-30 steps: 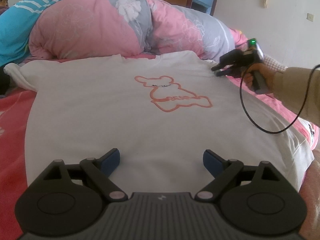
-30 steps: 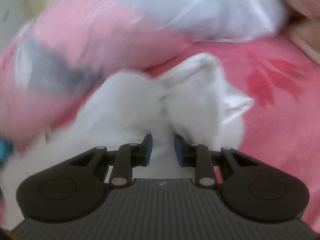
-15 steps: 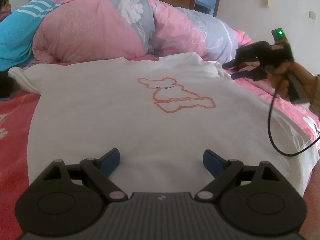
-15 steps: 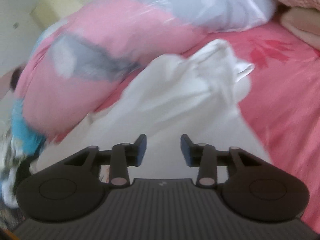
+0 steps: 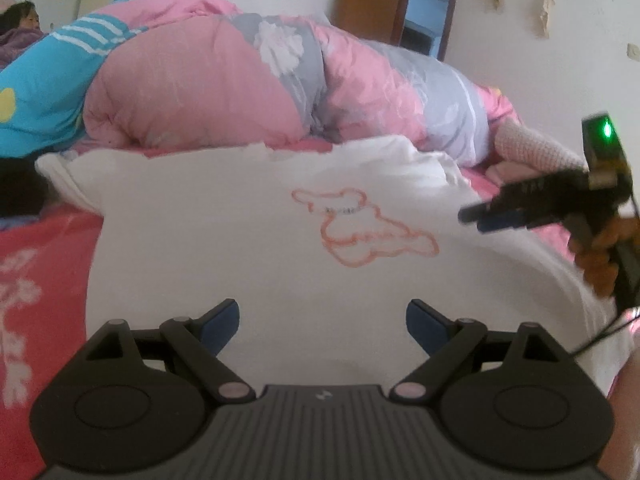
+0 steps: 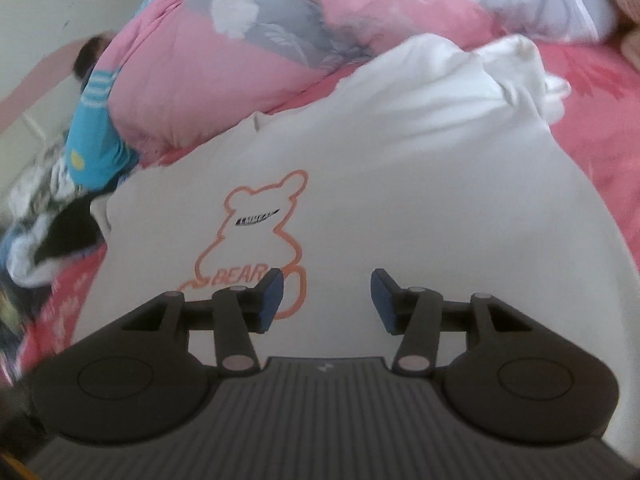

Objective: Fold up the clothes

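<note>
A white T-shirt (image 5: pixel 248 248) with an orange bear outline (image 5: pixel 360 232) lies spread flat on the bed. My left gripper (image 5: pixel 322 322) hovers open over its near hem with nothing between the fingers. In the left wrist view the right gripper (image 5: pixel 478 220) hangs above the shirt's right side, held by a hand. The right wrist view shows that gripper (image 6: pixel 327 300) open over the shirt (image 6: pixel 420 200), beside the bear print (image 6: pixel 256 248). The shirt's right sleeve (image 6: pixel 528 68) lies bunched at the far corner.
A rolled pink and grey quilt (image 5: pixel 224 92) lies along the far side of the bed, with a blue one (image 5: pixel 36 96) to its left. The red floral sheet (image 5: pixel 36 280) shows on both sides. A person (image 5: pixel 20 20) lies at the far left.
The right gripper has opened, let go of the bunched sleeve and drawn back over the shirt's body. The left gripper has dropped slightly lower and stayed open.
</note>
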